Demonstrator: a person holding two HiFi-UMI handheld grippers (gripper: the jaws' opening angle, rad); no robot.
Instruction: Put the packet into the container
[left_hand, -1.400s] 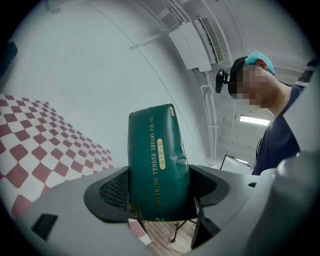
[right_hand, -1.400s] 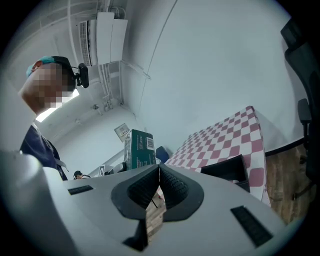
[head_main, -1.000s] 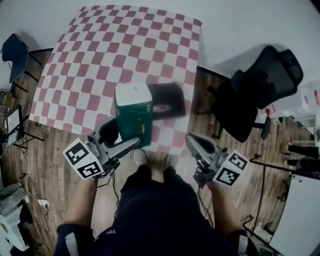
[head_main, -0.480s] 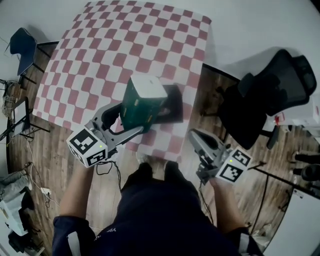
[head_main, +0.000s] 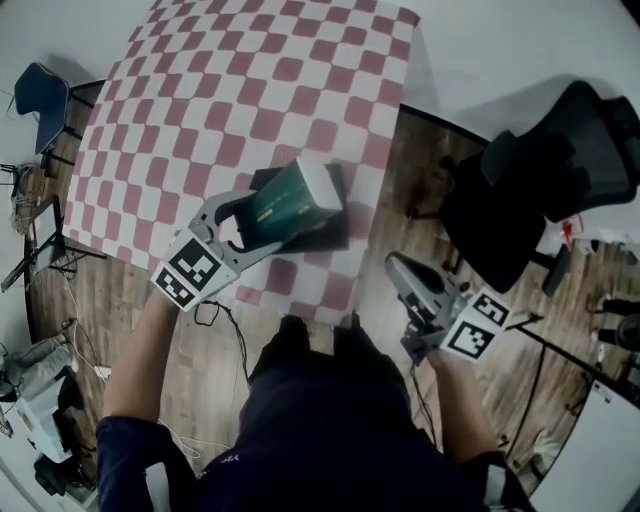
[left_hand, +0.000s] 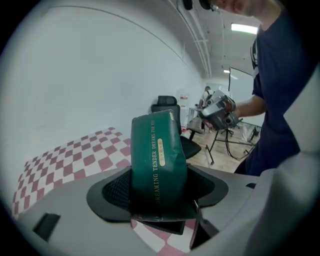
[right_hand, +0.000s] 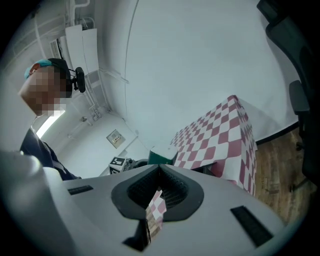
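A dark green packet (head_main: 290, 200) with a white end is tilted on its side just above a black container (head_main: 338, 228) on the checkered table. My left gripper (head_main: 275, 218) holds it from the near left, and its jaws are closing with the packet between them. In the left gripper view the packet (left_hand: 157, 160) stands up out of the jaws of the left gripper (left_hand: 157, 200). My right gripper (head_main: 395, 265) hangs off the table's near right corner, shut and holding nothing; in its own view the right gripper (right_hand: 157, 200) shows only a thin slit.
The red-and-white checkered cloth (head_main: 230, 90) covers the table. A black office chair (head_main: 540, 170) stands to the right on the wooden floor. A blue chair (head_main: 40, 95) is at the far left, with cables and stands near it.
The left gripper has carried the packet forward and to the right, tipping it from upright onto its side over the container. The right gripper has barely moved.
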